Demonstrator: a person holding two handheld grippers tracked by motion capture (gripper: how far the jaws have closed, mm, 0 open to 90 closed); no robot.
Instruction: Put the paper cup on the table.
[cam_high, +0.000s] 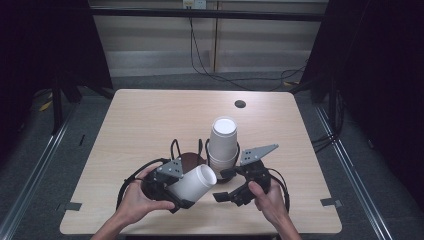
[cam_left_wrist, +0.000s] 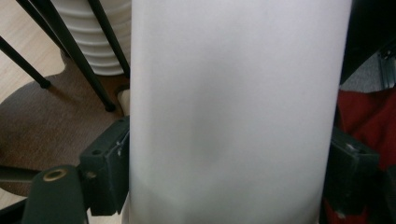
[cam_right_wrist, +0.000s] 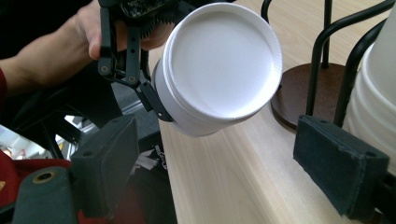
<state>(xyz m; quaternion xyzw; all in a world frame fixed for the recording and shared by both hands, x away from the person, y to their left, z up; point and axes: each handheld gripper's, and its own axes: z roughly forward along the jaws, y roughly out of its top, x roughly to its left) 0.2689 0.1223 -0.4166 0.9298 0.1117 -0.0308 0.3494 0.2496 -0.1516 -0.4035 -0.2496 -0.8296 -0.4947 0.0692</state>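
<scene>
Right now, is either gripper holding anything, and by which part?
The left gripper clamps a white cup across its side wall, the cup lying tilted, its base toward the stack. The right gripper is open and holds nothing.

Matt white paper on the cup (cam_high: 192, 183), smooth-walled, with a faint soft sheen and a recessed flat base inside a raised rim. Same matt white paper on the stack of cups (cam_high: 222, 145), ribbed where the rolled rims nest. Thin black metal wire for the holder (cam_right_wrist: 327, 56), slightly glossy, on a round dark brown base with a dull, fine-grained finish. Pale wood-look table (cam_high: 150, 120), smooth, light grain, low sheen. Matt black plastic on the left gripper (cam_high: 172, 192) and right gripper (cam_high: 226, 185), with rougher, rubbery-looking dark pads (cam_right_wrist: 341, 165) and a brass-coloured metal eyelet.
</scene>
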